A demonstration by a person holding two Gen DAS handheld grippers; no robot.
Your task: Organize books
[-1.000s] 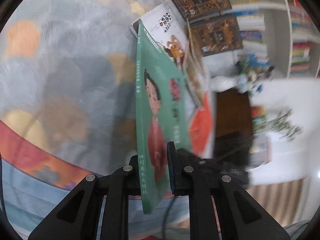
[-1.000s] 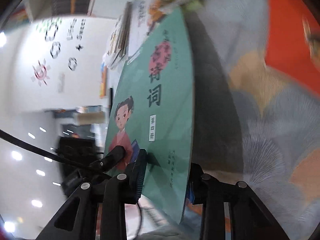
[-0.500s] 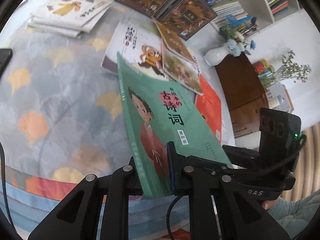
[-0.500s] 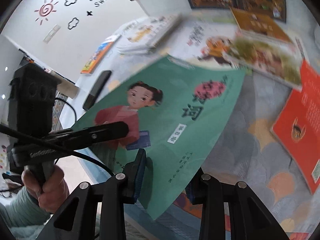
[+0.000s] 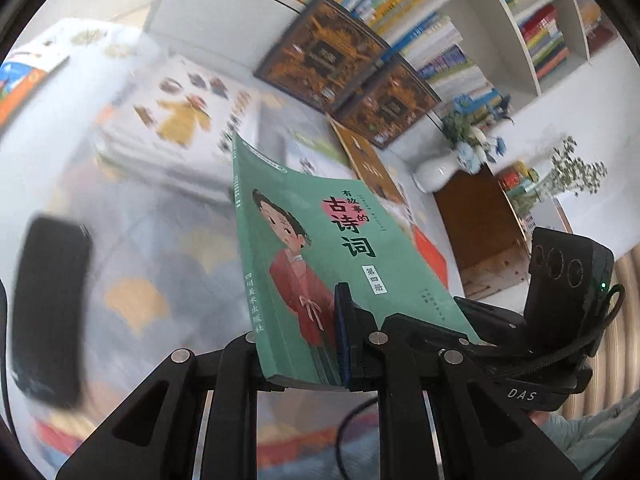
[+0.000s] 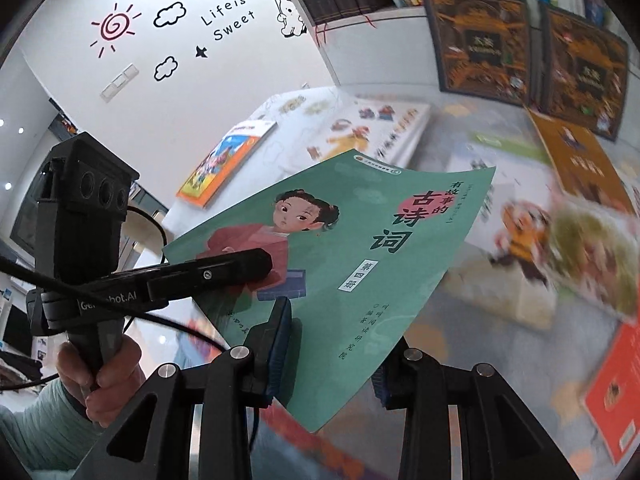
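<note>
A white wall [image 6: 180, 92] bears cloud stickers; white shelving [image 5: 516, 28] flanks a brown cabinet [image 5: 476, 220].

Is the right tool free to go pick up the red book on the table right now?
Probably not: the right tool is shut on the green book, so the red book must wait.

Children's reading room: full bookshelves [image 5: 500, 24], cartoon wall stickers [image 6: 176, 12], picture books [image 6: 360, 128] over patterned cloth [image 5: 160, 272].
</note>
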